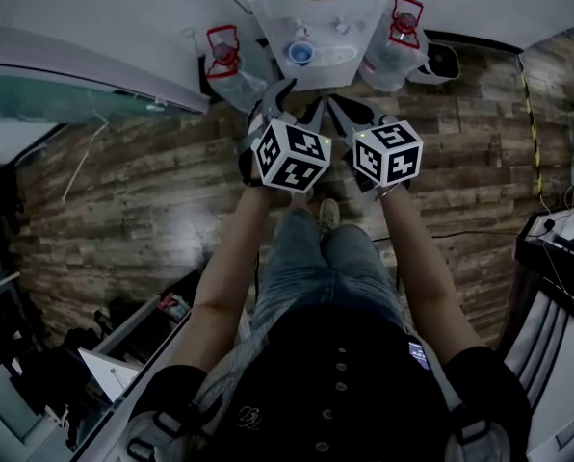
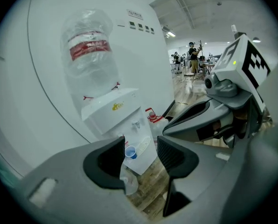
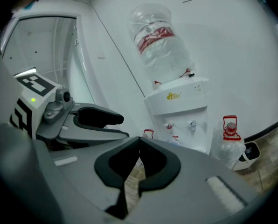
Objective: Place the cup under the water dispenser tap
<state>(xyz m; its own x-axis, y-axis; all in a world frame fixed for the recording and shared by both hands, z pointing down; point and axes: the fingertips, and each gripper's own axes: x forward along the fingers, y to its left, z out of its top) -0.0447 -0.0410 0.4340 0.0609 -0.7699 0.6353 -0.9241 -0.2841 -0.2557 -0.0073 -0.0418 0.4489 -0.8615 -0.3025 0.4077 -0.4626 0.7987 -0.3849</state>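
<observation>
A white water dispenser [image 1: 318, 12] stands against the wall ahead, with a large clear bottle [image 2: 88, 55] on top. A small blue cup [image 1: 300, 54] sits on its drip tray below the left tap. In the left gripper view the cup [image 2: 130, 152] shows between the jaws, far off. My left gripper [image 1: 292, 104] is open and empty, well short of the dispenser. My right gripper [image 1: 352, 114] is shut on nothing, its tips touching. The right gripper view shows only the cup's rim [image 3: 174, 143] under the two taps [image 3: 169, 126].
Two spare water bottles with red caps [image 1: 231, 65] [image 1: 398, 41] flank the dispenser on the wood floor. A black and white object [image 1: 442, 62] lies right of them. Furniture and cables [image 1: 557, 258] line the right side. People [image 2: 193, 55] stand far down the hall.
</observation>
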